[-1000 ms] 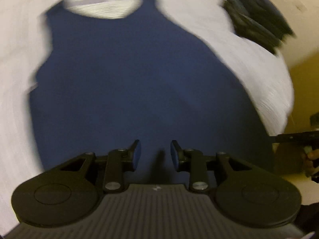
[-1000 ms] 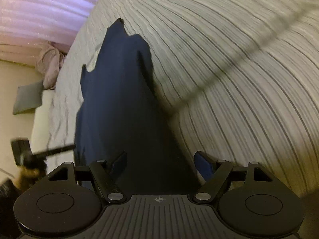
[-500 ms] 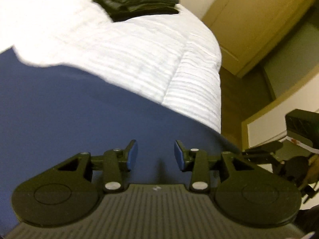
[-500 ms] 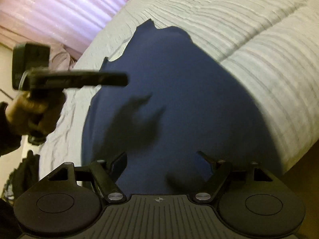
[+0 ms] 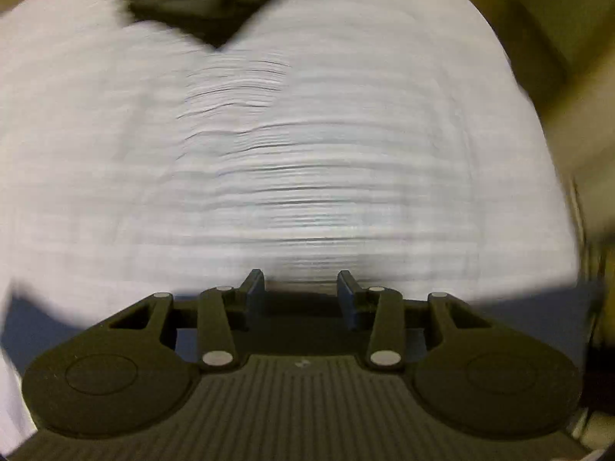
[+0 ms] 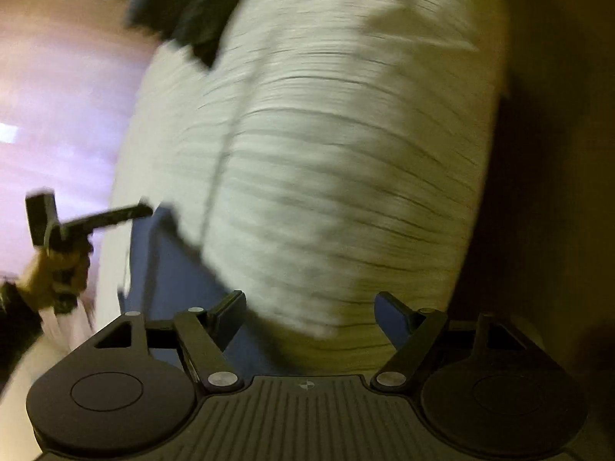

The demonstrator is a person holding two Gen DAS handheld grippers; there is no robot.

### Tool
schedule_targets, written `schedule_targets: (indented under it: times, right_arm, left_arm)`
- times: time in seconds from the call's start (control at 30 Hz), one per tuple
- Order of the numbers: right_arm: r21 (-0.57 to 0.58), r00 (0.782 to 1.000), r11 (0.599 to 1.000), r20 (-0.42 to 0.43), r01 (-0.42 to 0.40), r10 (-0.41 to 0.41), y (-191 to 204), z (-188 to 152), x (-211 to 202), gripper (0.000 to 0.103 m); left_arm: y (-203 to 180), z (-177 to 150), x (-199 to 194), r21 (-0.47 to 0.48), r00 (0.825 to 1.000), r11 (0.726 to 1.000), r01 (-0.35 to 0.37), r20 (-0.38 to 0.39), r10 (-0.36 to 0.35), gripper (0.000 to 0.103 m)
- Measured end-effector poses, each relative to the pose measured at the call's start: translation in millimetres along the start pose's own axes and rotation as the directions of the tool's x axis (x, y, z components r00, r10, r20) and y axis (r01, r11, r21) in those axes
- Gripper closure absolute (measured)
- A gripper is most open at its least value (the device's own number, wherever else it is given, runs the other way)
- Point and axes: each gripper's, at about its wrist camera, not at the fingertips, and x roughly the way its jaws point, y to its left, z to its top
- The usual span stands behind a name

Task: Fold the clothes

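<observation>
Left wrist: navy garment (image 5: pixel 519 317) edge beneath gripper (image 5: pixel 301 288).

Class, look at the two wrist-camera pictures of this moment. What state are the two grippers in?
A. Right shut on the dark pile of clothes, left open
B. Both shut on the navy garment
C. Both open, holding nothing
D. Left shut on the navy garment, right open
C: the left gripper and the right gripper each show a clear gap between the fingers, with no cloth of the navy garment pinched in either.
</observation>
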Motion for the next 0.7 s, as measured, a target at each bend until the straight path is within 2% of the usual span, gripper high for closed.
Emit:
schedule_targets:
  times: [0.07,0.2,0.27,0.43,0.5,0.6,0.67,0.7]
  right_arm:
    - [0.023,0.999,0.999,-0.019,-0.027,0.027,-8.9,6.2,1.3,0.025]
    - [0.001,0.994,0.997,-0.079,-0.078,0.078,-10.6,5.1,11.0,0.025]
    - [-0.015,0.991,0.996,-0.102,-0.091,0.089,-8.3,2.1,14.3,0.025]
    - [-0.03,0.984,0.992,-0.131,-0.123,0.118,-4.4,-6.7,12.9,0.025]
    - [-0.034,0.985,0.992,-0.127,-0.125,0.12,-4.8,-10.7,11.1,0.025]
    - [-0.03,0.988,0.993,-0.102,-0.116,0.113,-5.9,-12.6,5.4,0.025]
    - [0.016,0.991,0.993,-0.062,-0.114,0.115,-11.4,-12.4,1.3,0.025]
    - [0.043,0.992,0.993,-0.044,-0.113,0.115,-15.1,-13.2,-1.1,0.025]
  left_arm:
    - [-8.6,-0.7,10.9,0.209,0.997,0.978,0.014,-0.081,0.003,0.067]
    - [-22.4,-11.2,26.6,0.469,0.989,0.883,0.03,-0.142,0.042,0.066]
    - [-28.5,-15.9,33.5,0.571,0.986,0.82,0.04,-0.156,0.061,0.064]
    - [-40.2,-25.3,47.1,0.735,0.985,0.674,0.075,-0.162,0.067,0.064]
    - [-42.2,-28.4,50.8,0.748,0.98,0.655,0.104,-0.188,0.06,0.072]
    - [-44.8,-30.7,53.6,0.722,0.965,0.673,0.16,-0.258,0.047,0.095]
    - [-49.0,-36.2,52.1,0.728,0.964,0.669,0.148,-0.256,0.066,0.1]
    - [-48.8,-37.5,47.2,0.726,0.971,0.677,0.121,-0.228,0.071,0.1]
